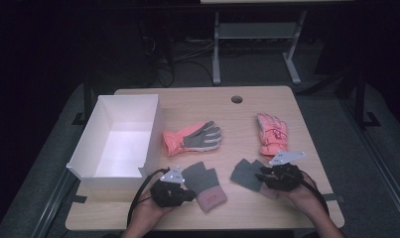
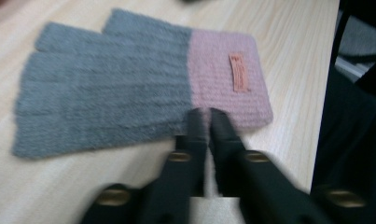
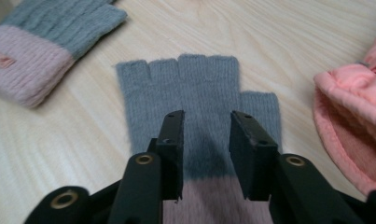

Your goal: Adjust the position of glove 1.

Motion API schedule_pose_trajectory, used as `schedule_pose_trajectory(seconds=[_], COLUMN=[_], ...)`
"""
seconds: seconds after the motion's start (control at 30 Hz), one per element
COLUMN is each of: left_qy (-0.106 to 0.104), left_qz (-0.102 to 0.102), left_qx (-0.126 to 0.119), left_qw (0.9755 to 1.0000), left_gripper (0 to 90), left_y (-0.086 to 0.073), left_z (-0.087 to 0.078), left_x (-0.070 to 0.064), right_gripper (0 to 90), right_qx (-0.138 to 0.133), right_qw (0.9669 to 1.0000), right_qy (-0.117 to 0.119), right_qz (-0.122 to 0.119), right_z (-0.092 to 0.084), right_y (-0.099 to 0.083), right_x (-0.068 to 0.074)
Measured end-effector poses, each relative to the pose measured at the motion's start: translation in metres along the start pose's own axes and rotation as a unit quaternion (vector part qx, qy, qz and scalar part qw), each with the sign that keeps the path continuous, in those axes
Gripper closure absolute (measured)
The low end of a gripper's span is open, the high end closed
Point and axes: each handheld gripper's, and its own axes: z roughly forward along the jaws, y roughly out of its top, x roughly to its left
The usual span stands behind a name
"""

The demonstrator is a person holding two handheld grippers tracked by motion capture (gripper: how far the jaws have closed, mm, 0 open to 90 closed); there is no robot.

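Observation:
Two grey knit fingerless gloves with pink cuffs lie flat near the table's front edge. My left gripper (image 1: 191,194) (image 2: 206,116) has its jaws together, tips at the near edge of the left glove (image 1: 206,184) (image 2: 129,79), where grey meets pink; I cannot tell whether cloth is caught. My right gripper (image 1: 260,177) (image 3: 206,126) stands open above the right glove (image 1: 243,173) (image 3: 199,88), one jaw on each side of the palm, just above the cuff. Neither glove is lifted.
A white open box (image 1: 154,130) stands at the left of the table. Two coral ski gloves lie behind: one palm-up at the centre (image 1: 192,137), one at the right (image 1: 273,133) (image 3: 353,116). A cable hole (image 1: 236,99) is near the far edge.

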Motion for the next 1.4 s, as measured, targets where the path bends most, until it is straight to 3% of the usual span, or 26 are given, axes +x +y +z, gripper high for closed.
schedule_pose_trajectory(seconds=[0.13, 0.37, 0.47, 0.5, 0.53, 0.57, 0.6, 0.67, 0.7, 0.73, 0.77, 0.8, 0.9, 0.97, 1.23, 1.3, 1.4], left_qy=[-0.007, -0.016, -0.011, -0.011, 0.003, 0.003, 0.016, 0.020, 0.022, 0.026, 0.026, 0.036, 0.042, 0.046, 0.053, 0.061, 0.064], left_qz=[0.010, 0.028, 0.037, 0.037, 0.043, 0.043, 0.033, 0.033, 0.031, 0.029, 0.029, 0.033, 0.028, 0.017, 0.014, 0.011, 0.004], left_qx=[0.028, 0.029, 0.024, 0.024, 0.021, 0.021, 0.004, 0.003, 0.002, -0.001, -0.001, 0.002, 0.002, -0.010, -0.002, -0.004, -0.008], left_qw=[0.9995, 0.9990, 0.9990, 0.9990, 0.9989, 0.9989, 0.9993, 0.9992, 0.9993, 0.9992, 0.9992, 0.9988, 0.9988, 0.9987, 0.9985, 0.9981, 0.9979], left_gripper=[89.8, 89.8, 89.7, 87.3, 80.8, 72.2, 65.1, 52.0, 52.0, 41.8, 37.6, 34.1, 25.1, 21.2, 19.8, 20.0, 20.2], left_y=[0.005, 0.023, 0.029, 0.029, 0.029, 0.029, 0.026, 0.024, 0.022, 0.017, 0.017, 0.012, 0.007, 0.001, -0.011, -0.012, -0.013], left_z=[0.016, 0.035, 0.039, 0.039, 0.034, 0.034, 0.029, 0.026, 0.023, 0.019, 0.019, 0.016, 0.012, 0.007, -0.003, -0.004, -0.006], left_x=[-0.005, -0.008, -0.009, -0.009, -0.010, -0.010, -0.010, -0.009, -0.009, -0.010, -0.010, -0.010, -0.012, -0.013, -0.006, -0.004, -0.002], right_gripper=[61.9, 60.3, 58.1, 58.1, 56.9, 56.9, 56.4, 59.6, 59.6, 65.7, 65.7, 75.6, 84.7, 85.7, 86.1, 86.0, 85.9], right_qx=[-0.003, -0.003, 0.004, 0.004, 0.007, 0.007, 0.014, 0.026, 0.026, 0.025, 0.026, 0.026, 0.025, 0.022, -0.007, -0.018, -0.024], right_qw=[1.0000, 0.9999, 0.9998, 0.9998, 0.9995, 0.9995, 0.9991, 0.9986, 0.9986, 0.9986, 0.9987, 0.9988, 0.9989, 0.9990, 0.9990, 0.9981, 0.9974], right_qy=[-0.003, 0.001, 0.020, 0.020, 0.031, 0.031, 0.041, 0.045, 0.045, 0.047, 0.043, 0.040, 0.040, 0.039, 0.041, 0.052, 0.063], right_qz=[0.001, 0.010, 0.008, 0.008, 0.007, 0.007, 0.006, 0.006, 0.006, 0.007, 0.006, 0.007, 0.000, 0.000, 0.015, 0.028, 0.025], right_z=[-0.007, -0.010, -0.005, -0.005, 0.000, 0.000, 0.006, 0.013, 0.013, 0.016, 0.016, 0.016, 0.016, 0.016, 0.006, 0.003, 0.004], right_y=[-0.006, -0.008, -0.007, -0.007, -0.006, -0.006, -0.006, -0.007, -0.007, -0.009, -0.009, -0.010, -0.010, -0.010, -0.001, 0.008, 0.020], right_x=[-0.003, -0.007, -0.010, -0.010, -0.011, -0.011, -0.013, -0.015, -0.015, -0.016, -0.017, -0.016, -0.015, -0.014, -0.010, -0.002, 0.010])
